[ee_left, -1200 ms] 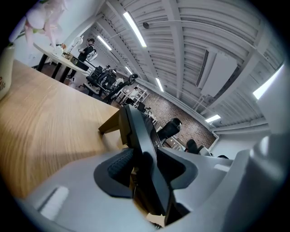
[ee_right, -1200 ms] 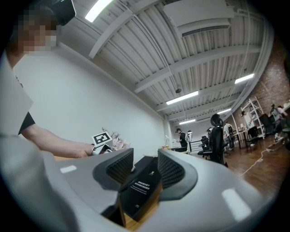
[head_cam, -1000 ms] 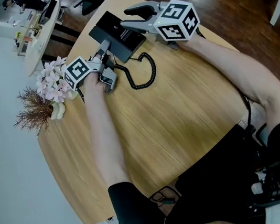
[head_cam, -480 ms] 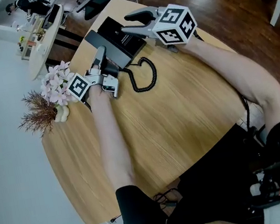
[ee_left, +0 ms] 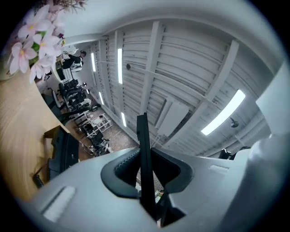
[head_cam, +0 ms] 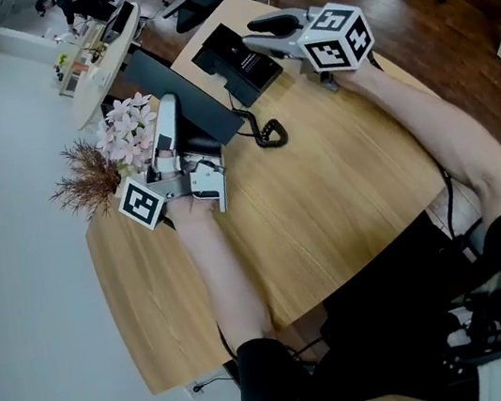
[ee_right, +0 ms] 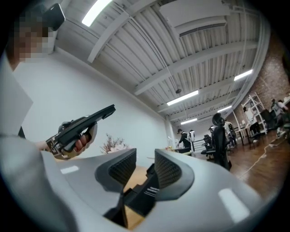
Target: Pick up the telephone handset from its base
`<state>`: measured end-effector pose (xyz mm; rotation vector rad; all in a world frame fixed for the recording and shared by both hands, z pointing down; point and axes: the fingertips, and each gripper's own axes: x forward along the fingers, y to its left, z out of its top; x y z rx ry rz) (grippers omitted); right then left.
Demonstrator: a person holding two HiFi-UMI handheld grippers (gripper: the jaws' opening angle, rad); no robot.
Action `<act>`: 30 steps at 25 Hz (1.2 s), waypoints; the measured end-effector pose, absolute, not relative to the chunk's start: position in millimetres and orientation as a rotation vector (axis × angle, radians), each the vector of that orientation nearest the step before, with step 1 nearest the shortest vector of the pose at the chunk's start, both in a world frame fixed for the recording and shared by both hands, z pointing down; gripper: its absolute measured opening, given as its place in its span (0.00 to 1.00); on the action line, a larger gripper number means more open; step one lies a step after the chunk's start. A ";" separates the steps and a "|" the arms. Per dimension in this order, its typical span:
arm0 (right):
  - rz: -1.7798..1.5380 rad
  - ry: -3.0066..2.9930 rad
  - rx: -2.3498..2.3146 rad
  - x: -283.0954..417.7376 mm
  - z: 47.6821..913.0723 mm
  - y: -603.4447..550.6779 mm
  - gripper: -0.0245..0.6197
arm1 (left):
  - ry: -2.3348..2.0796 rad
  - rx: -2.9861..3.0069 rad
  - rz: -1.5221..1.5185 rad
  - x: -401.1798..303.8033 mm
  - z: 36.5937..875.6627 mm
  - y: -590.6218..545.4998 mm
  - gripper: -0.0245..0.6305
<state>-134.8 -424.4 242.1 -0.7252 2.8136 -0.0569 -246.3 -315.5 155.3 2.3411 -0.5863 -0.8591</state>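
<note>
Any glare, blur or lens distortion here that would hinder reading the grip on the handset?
Head view: evenly lit, sharp, edges slightly bent; the handset reads clearly. Left gripper view: strong fisheye, dark corners, bright ceiling strips without washout; the handset is an edge-on dark sliver clamped in the left tongs. Right gripper view: same fisheye, sharp, mosaic patch upper left.
</note>
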 end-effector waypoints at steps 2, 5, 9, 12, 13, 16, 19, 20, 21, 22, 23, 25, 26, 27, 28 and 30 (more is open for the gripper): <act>-0.036 2.776 -0.674 -132.5 215.2 -404.2 0.20 | -0.570 2.391 -0.863 -238.0 136.5 -288.7 0.16; 0.031 2.746 -0.611 -127.5 176.5 -361.1 0.13 | -0.537 2.464 -0.894 -225.7 107.1 -248.5 0.16; 0.135 2.749 -0.560 -110.6 149.9 -290.0 0.05 | -0.459 2.491 -0.964 -212.8 90.2 -203.8 0.16; 0.152 2.710 -0.566 -79.7 138.5 -240.7 0.04 | -0.413 2.466 -1.033 -205.1 89.0 -176.5 0.16; 0.150 2.689 -0.573 -67.3 135.0 -224.6 0.04 | -0.401 2.460 -1.055 -202.0 88.9 -166.1 0.16; 0.154 2.632 -0.585 -37.9 129.6 -178.5 0.04 | -0.365 2.460 -1.089 -189.9 89.6 -135.8 0.16; 0.129 2.604 -0.600 -21.7 139.9 -141.1 0.04 | -0.330 2.472 -1.076 -172.0 93.2 -111.1 0.16; 0.118 2.599 -0.611 -17.8 145.3 -129.9 0.04 | -0.321 2.477 -1.065 -166.0 94.5 -103.5 0.16; 0.113 2.596 -0.622 -14.2 149.9 -118.5 0.04 | -0.315 2.482 -1.054 -160.4 95.4 -95.8 0.16; 0.117 2.592 -0.631 -10.6 152.4 -107.0 0.04 | -0.311 2.488 -1.043 -155.2 95.6 -88.4 0.16; 0.127 2.589 -0.639 -6.6 152.5 -95.8 0.04 | -0.308 2.493 -1.035 -150.0 95.1 -81.3 0.16; 0.169 2.587 -0.647 1.9 145.8 -73.9 0.04 | -0.301 2.503 -1.027 -139.1 93.2 -68.3 0.16; 0.208 2.584 -0.648 6.2 140.1 -62.8 0.04 | -0.299 2.508 -1.025 -134.2 92.7 -62.4 0.16; 0.253 2.576 -0.652 10.4 134.6 -51.6 0.04 | -0.300 2.513 -1.022 -130.2 93.1 -57.0 0.16; 0.293 2.564 -0.658 14.1 130.9 -41.3 0.04 | -0.303 2.515 -1.017 -127.2 94.8 -52.5 0.16; 0.331 2.540 -0.659 19.1 128.9 -25.8 0.04 | -0.306 2.512 -1.009 -123.6 101.1 -48.2 0.16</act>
